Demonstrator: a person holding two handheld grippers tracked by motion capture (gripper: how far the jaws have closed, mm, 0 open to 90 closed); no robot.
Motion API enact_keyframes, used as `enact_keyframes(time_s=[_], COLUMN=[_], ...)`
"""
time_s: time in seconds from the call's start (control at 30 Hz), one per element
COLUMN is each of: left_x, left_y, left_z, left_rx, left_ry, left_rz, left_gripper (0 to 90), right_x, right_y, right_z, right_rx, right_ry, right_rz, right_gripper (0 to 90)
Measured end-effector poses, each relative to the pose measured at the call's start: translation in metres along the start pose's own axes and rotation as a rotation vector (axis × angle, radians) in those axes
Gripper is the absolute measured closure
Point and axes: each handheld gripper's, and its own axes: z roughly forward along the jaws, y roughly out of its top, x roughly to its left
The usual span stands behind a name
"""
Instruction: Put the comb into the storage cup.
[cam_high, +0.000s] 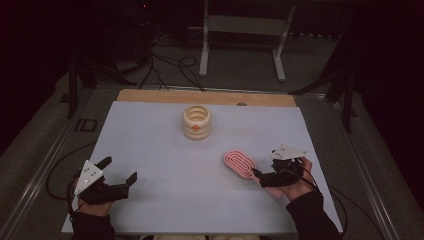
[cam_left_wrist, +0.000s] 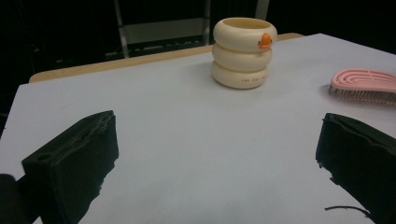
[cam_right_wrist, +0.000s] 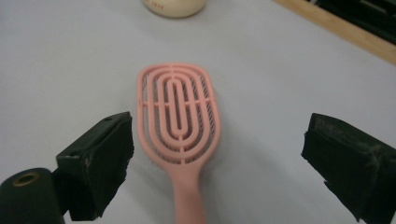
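Two grippers are held wide open and empty. The right gripper (cam_right_wrist: 219, 158) is lined up over the pink brush (cam_right_wrist: 180, 126) lying flat; probably closing on its handle is needed next. The left gripper (cam_high: 117, 172) waits apart.

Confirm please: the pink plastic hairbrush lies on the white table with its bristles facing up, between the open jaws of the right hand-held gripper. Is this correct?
Not fully. The pink plastic hairbrush lies with its bristles facing down; its vented back faces up, as the right gripper view shows. The rest holds: it lies on the white table between the open jaws of the right hand-held gripper.
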Motion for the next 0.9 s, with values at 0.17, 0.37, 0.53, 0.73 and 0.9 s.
enact_keyframes(time_s=[0.17, 0.37, 0.53, 0.73, 0.9], left_x=[0.0, 0.0, 0.0, 0.0, 0.0], left_y=[0.0, 0.0, 0.0, 0.0, 0.0], left_z=[0.0, 0.001, 0.001, 0.001, 0.001], left_rx=[0.002, 0.004, 0.005, 0.006, 0.005], left_ry=[-0.001, 0.0, 0.002, 0.001, 0.001], left_rz=[0.001, 0.001, -0.003, -0.002, -0.004], left_gripper=[0.2, 0.2, 0.2, 0.2, 0.2], right_x=[0.001, -0.001, -0.001, 0.0, 0.0], right_y=[0.001, 0.006, 0.007, 0.007, 0.007], right_z=[0.005, 0.009, 0.012, 0.018, 0.023], right_rx=[0.05, 0.099, 0.134, 0.185, 0.23], right_ry=[0.015, 0.038, 0.059, 0.079, 0.084], right_rz=[-0.032, -0.067, -0.082, -0.111, -0.126], right_gripper=[8.3, 8.3, 8.3, 8.3, 8.3])
